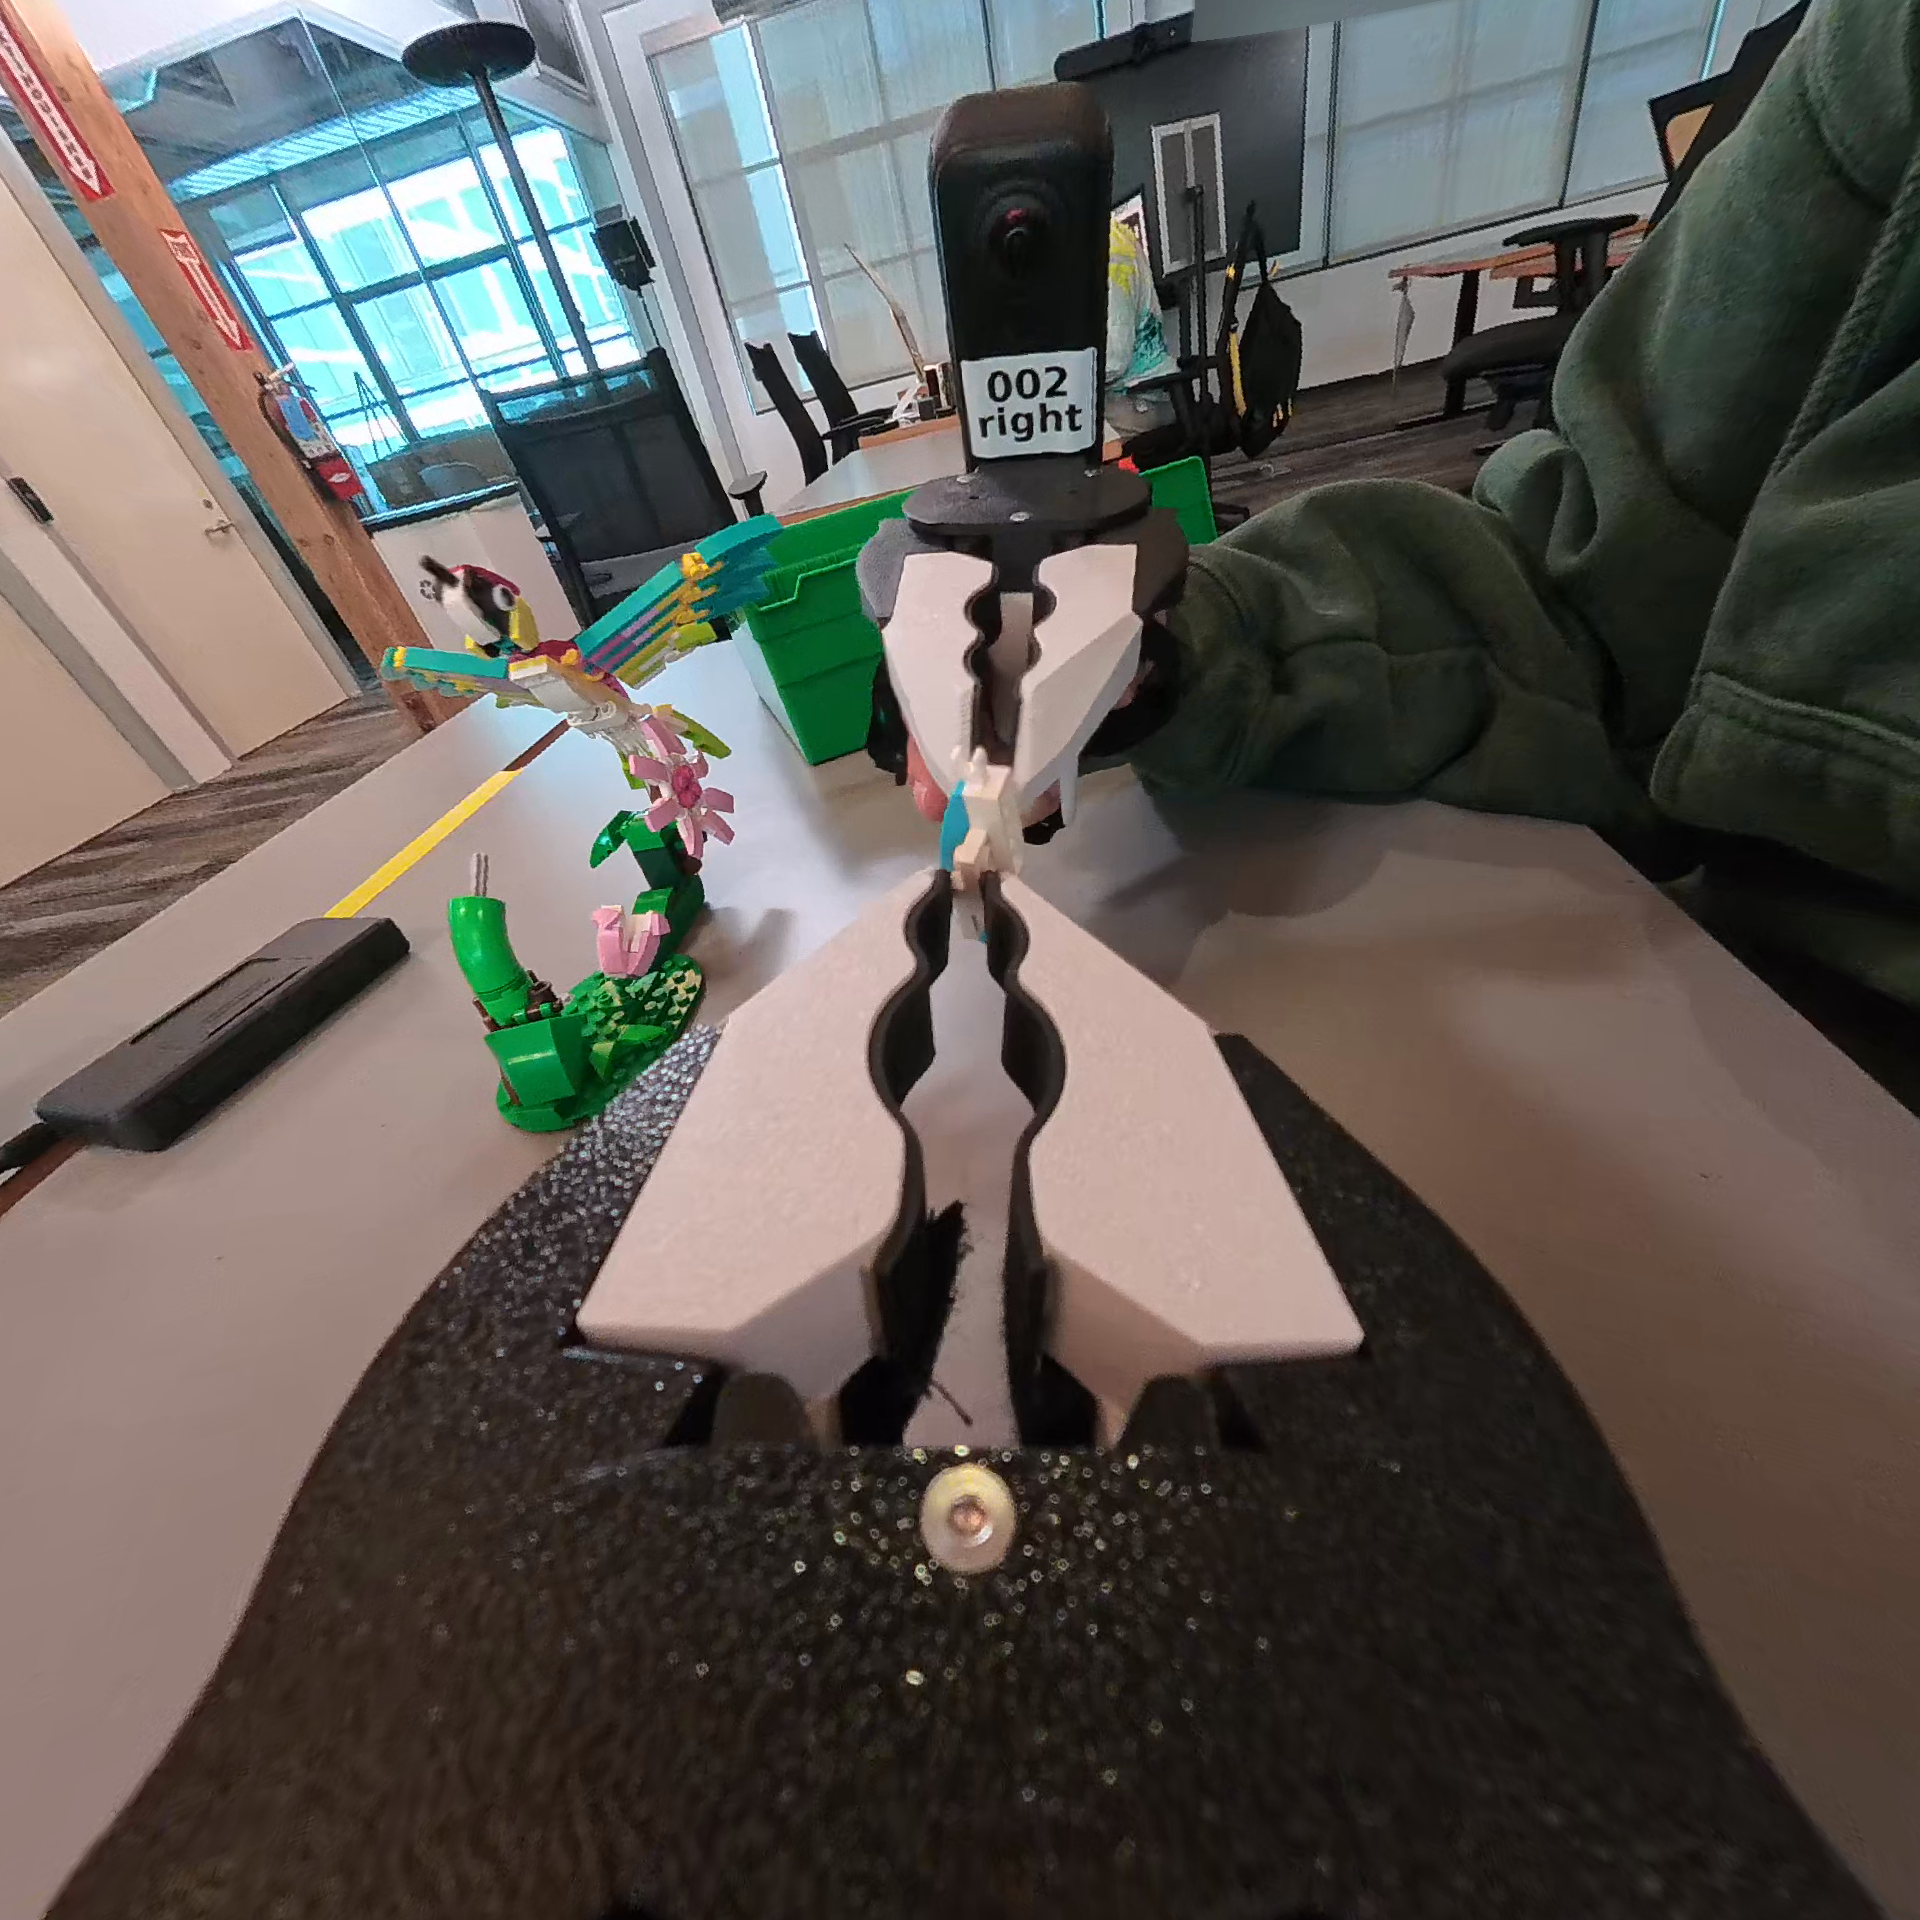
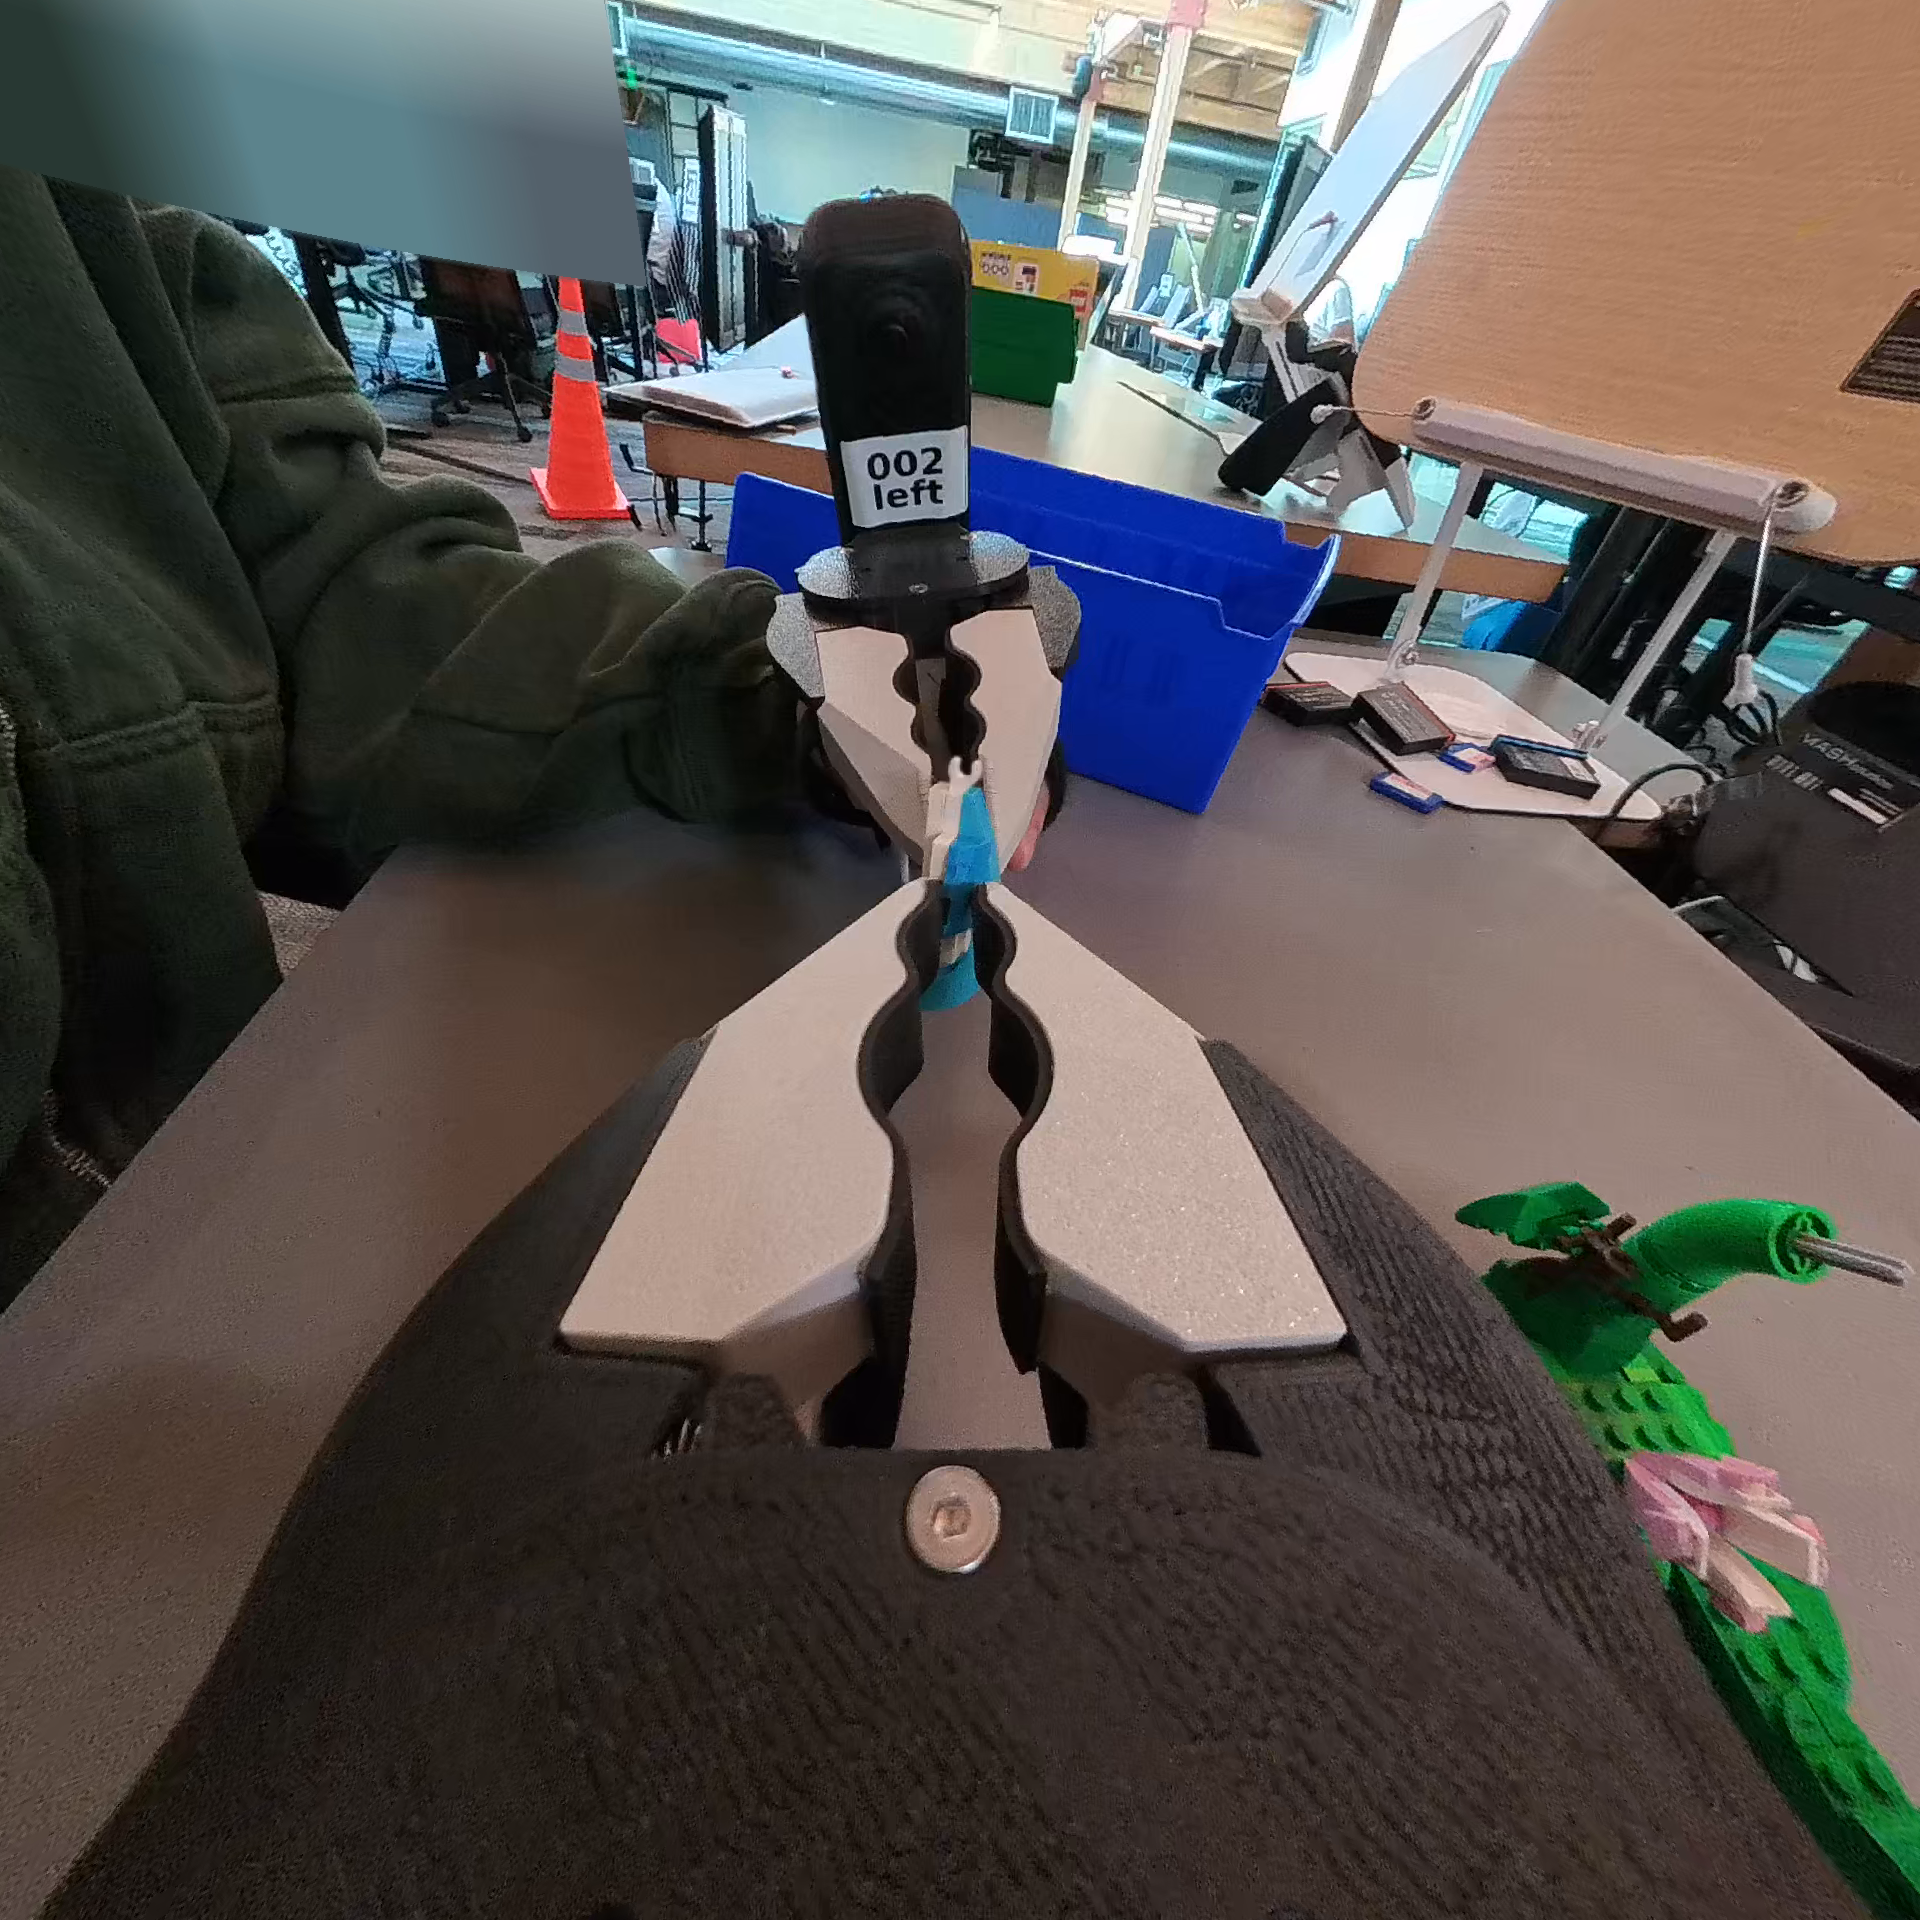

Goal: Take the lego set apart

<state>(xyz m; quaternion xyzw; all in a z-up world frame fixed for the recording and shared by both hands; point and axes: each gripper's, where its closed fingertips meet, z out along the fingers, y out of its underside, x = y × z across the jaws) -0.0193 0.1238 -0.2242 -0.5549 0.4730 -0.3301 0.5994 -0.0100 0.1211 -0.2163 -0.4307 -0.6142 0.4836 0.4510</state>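
A small white and blue lego piece (image 1: 975, 821) is held above the grey table (image 1: 1351, 1039) between my two grippers, which face each other tip to tip. My left gripper (image 1: 966, 885) is shut on its near end. My right gripper (image 1: 992, 774) is shut on its far end. In the right wrist view, my right gripper (image 2: 951, 899) pinches the blue part (image 2: 954, 971) and the left gripper (image 2: 961, 792) pinches the white part (image 2: 948, 805). The rest of the lego set, a colourful bird (image 1: 561, 644) over pink flowers and a green base (image 1: 582, 1023), stands to the left.
A green bin (image 1: 821, 644) stands behind the bird. A blue bin (image 2: 1143, 644) stands behind the left gripper. A flat black device (image 1: 229, 1029) lies at the table's left edge. The green base (image 2: 1662, 1351) is close beside my right gripper. Green sleeves hold both grippers. The tips of both grippers are at nearly the same place.
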